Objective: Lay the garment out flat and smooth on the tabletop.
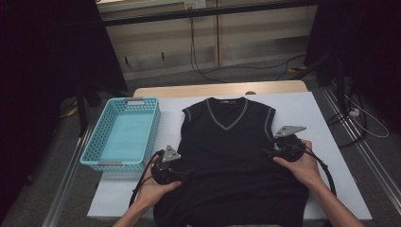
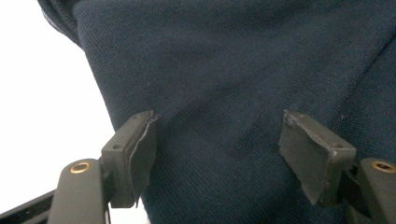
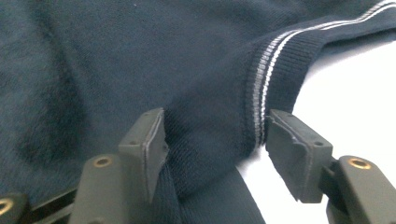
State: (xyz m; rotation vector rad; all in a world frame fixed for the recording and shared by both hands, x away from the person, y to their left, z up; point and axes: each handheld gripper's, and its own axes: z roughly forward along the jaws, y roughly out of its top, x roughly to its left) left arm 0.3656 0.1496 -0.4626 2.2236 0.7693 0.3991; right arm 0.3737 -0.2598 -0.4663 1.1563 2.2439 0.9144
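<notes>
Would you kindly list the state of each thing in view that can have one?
Sleeveless V-neck sweater: spread flat, front up, hem overhanging the near table edge.
Blue basket: upright, empty.
Left gripper: open, jaws astride the sweater's side.
Right gripper: open, jaws astride the striped armhole edge.

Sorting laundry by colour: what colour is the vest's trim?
Pale grey-white stripes on the dark navy vest; armhole trim clearest in the right gripper view.

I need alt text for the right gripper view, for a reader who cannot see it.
A dark navy knitted vest lies on a white table, and its ribbed armhole edge with two pale stripes sits between the open black jaws of the right gripper.
</notes>
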